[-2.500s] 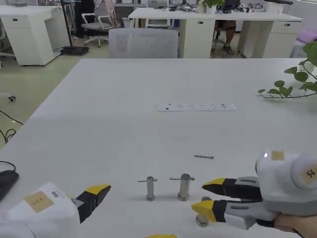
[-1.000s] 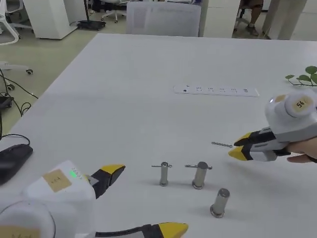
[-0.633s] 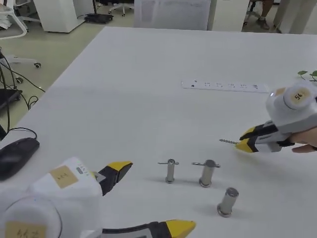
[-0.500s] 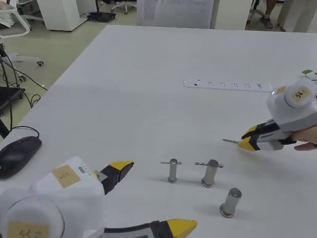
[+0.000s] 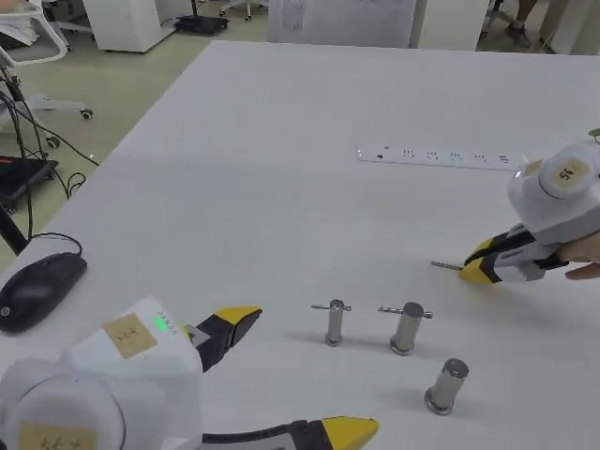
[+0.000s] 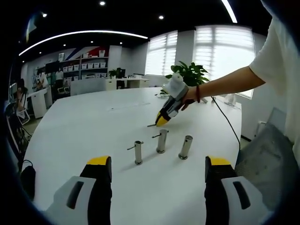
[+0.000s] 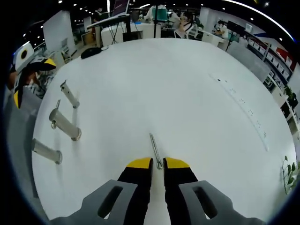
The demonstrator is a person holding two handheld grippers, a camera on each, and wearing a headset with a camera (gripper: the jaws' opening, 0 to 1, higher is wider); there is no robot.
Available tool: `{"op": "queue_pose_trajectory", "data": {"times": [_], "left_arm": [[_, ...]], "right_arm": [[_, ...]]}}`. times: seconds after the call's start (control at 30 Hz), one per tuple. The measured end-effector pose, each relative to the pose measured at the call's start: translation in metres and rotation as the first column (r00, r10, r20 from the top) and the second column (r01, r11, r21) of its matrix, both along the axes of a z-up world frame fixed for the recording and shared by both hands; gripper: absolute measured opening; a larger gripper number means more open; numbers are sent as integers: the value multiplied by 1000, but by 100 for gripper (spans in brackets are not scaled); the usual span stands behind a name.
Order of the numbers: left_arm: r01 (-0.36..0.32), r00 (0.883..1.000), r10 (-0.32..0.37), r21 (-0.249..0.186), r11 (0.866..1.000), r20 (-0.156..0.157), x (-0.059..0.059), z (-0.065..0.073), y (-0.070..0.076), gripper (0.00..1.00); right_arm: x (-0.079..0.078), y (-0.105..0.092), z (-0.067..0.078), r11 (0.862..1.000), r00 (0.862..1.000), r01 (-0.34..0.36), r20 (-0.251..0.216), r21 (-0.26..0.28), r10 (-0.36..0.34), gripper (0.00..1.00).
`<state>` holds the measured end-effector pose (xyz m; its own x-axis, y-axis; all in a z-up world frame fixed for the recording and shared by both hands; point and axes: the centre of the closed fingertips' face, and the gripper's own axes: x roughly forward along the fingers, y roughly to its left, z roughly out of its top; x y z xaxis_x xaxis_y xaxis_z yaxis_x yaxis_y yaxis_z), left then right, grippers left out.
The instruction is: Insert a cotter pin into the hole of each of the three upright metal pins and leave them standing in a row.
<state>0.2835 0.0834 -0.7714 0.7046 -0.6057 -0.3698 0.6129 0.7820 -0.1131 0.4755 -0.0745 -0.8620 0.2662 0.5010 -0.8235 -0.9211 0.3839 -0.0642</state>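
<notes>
clamps the cotter pin (image 7: pixel 153 147) in the closed jaws of the right gripper (image 5: pixel 478 269), close to the bench (image 5: pixel 234 169) toward its right edge. holds the left gripper (image 5: pixel 303 373) wide apart and empty over the front edge. finds the first metal pin (image 5: pixel 335 322) and second metal pin (image 5: pixel 406 328) upright side by side near the front edge, each crossed at the top by a thin pin (image 5: pixel 323 307); third metal pin (image 5: pixel 446 384) bare, nearer the front edge, right of both.

L hand-held gripper (image 5: pixel 305 372) & R hand-held gripper (image 5: pixel 473 268): white bodies, tan stickers, yellow-tipped black jaws; white tee (image 6: pixel 281 51), dark wristband (image 6: pixel 198 92).
</notes>
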Motion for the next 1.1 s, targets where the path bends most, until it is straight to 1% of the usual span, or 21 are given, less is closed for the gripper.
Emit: {"op": "queue_pose_trajectory", "data": {"times": [0.07,0.23,0.3,0.47,0.53,0.63,0.73,0.83,1.1], "left_arm": [[2,1000,-2,2,1000,0,0,0,0,81],[3,1000,-3,5,1000,-1,-1,0,1,80],[3,1000,-3,6,1000,-2,-1,0,1,80],[2,1000,-2,7,1000,0,-1,0,1,80],[2,1000,-2,8,1000,-1,-1,0,2,80],[2,1000,-2,11,1000,-1,-1,0,2,80],[2,1000,-2,13,1000,-3,-1,0,3,79],[1,1000,-1,11,1000,-1,-1,1,3,79],[2,1000,-2,10,1000,-6,1,1,2,78]], "right_arm": [[-1,1,-1,1000,1000,-5,-26,-6,5,9],[-2,1,-1,999,999,-33,-37,-41,32,9],[-2,1,-2,995,997,-65,-35,-74,62,8],[-1,1,-3,986,995,-101,-37,-134,97,6],[-1,1,-3,977,991,-134,-24,-166,132,6],[-2,1,-3,971,989,-149,-25,-187,147,5],[-2,1,-3,962,985,-169,-20,-216,169,4],[-2,1,-3,956,983,-180,-11,-231,182,3],[-2,1,-3,949,980,-186,16,-253,196,3]]}}
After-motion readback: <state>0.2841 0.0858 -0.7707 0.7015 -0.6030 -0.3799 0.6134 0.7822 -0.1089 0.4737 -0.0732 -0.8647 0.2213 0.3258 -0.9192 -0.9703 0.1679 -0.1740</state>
